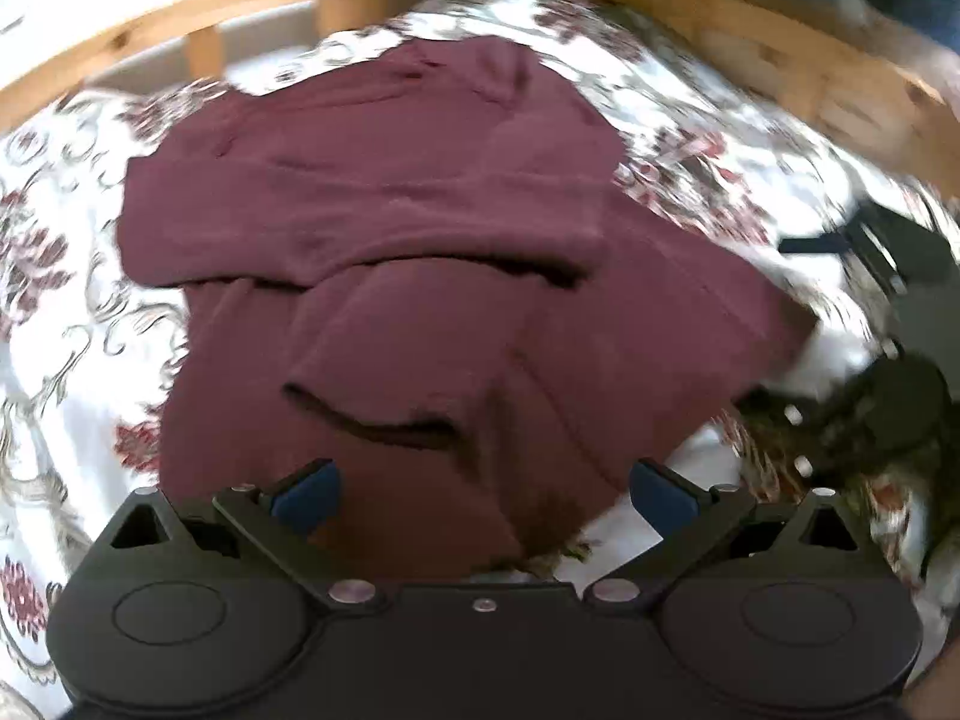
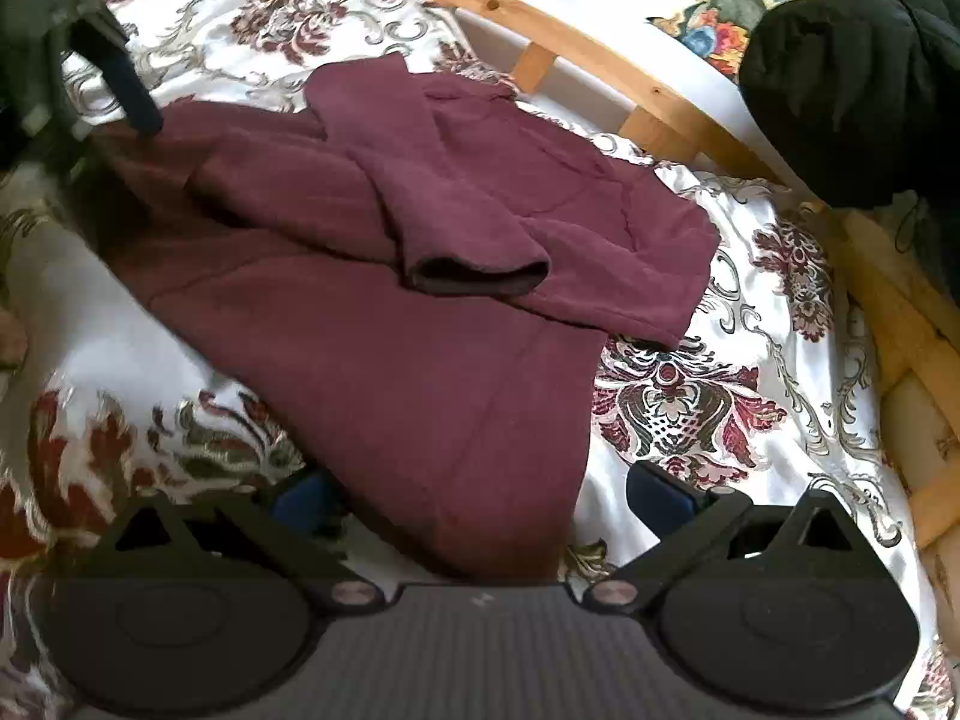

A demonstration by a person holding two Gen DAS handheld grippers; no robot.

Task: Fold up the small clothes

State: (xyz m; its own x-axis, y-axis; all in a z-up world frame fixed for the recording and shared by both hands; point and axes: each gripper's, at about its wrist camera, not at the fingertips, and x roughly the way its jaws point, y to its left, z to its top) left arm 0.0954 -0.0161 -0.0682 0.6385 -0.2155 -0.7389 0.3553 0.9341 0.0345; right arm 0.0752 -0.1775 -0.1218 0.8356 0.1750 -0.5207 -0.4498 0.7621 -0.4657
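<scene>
Two views look out over a bed, each along a handheld gripper toward a maroon sweater (image 2: 384, 324) laid on a floral bedspread (image 2: 750, 360).

Nearest in the right wrist view, the right gripper (image 2: 480, 495) hovers at the sweater's bottom hem, its jaws wide apart and holding nothing. The hem corner lies between the blue finger pads (image 2: 657, 492), with no contact visible.

Nearest in the left wrist view, the left gripper (image 1: 483, 492) hangs over another part of the sweater's near edge, jaws also spread and empty. That picture is smeared, so whether the pads touch cloth cannot be told.

Beyond the hem, both sleeves lie folded across the sweater's body; one dark cuff (image 2: 480, 276) rests on top, near the middle. The body is spread fairly flat, with its lower part unfolded.

Past the sweater's collar end runs a wooden bed frame (image 2: 576, 30). To the right of the sweater, against the frame, sits a black bundle of fabric (image 2: 852, 96).

Likely risks: a pinch at the hem could catch the bedspread beneath and drag it along. Gripping only the top layer would split the hem. Lifting fast or unevenly could slide the loose sleeves off the body and undo the fold.
</scene>
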